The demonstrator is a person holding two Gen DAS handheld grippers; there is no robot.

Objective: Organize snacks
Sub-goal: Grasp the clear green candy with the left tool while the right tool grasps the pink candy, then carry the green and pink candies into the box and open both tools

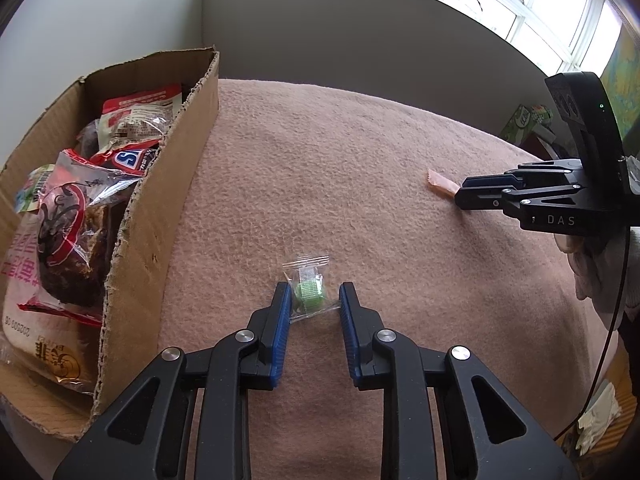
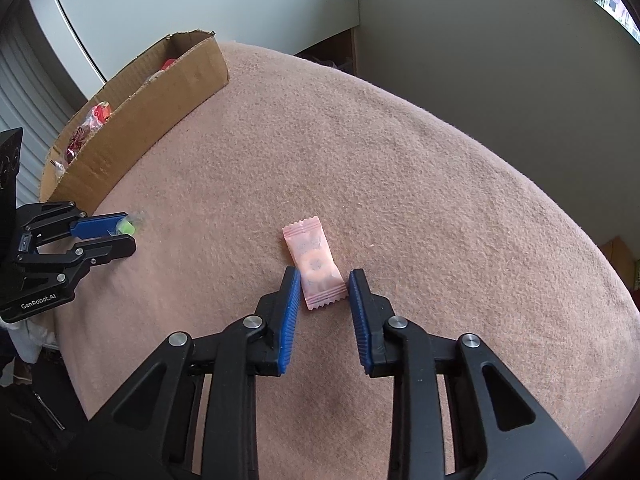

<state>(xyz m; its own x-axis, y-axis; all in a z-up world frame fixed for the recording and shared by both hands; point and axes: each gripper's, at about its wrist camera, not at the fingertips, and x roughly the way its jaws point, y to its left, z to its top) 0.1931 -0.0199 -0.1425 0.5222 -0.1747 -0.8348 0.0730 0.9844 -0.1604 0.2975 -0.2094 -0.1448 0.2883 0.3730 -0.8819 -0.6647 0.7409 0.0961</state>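
The move ahead turns on the cardboard box (image 1: 172,184), which stands at the far left of the cloth-covered surface (image 1: 340,160), already crowded with snack packets. Both loose sweets lie to its right. The left gripper (image 1: 315,300) is by a clear margin the nearer one: the box's long wall runs just to its left, while the right gripper (image 2: 325,284) is well apart from the box, further right on the surface. The left gripper is clenched on the green candy (image 1: 308,290). This small clear-wrapped piece lies on the surface with its long axis running away along the fingers, leaning slightly right. The pads pinch across its narrow width at the near end, so most of the wrapper sticks out beyond the tips. The right gripper is likewise clamped on the pink candy (image 2: 314,260). That sweet's long axis slants from near right to far left, and the pads bear on the crimped near end across the short side. Both sweets appear to be resting on the cloth, not yet lifted. Both grippers pitch steeply down at the surface, fingers pointing away from the person. By my reading, each sweet must be raised and swung left and away over the box wall, the right one travelling much further.
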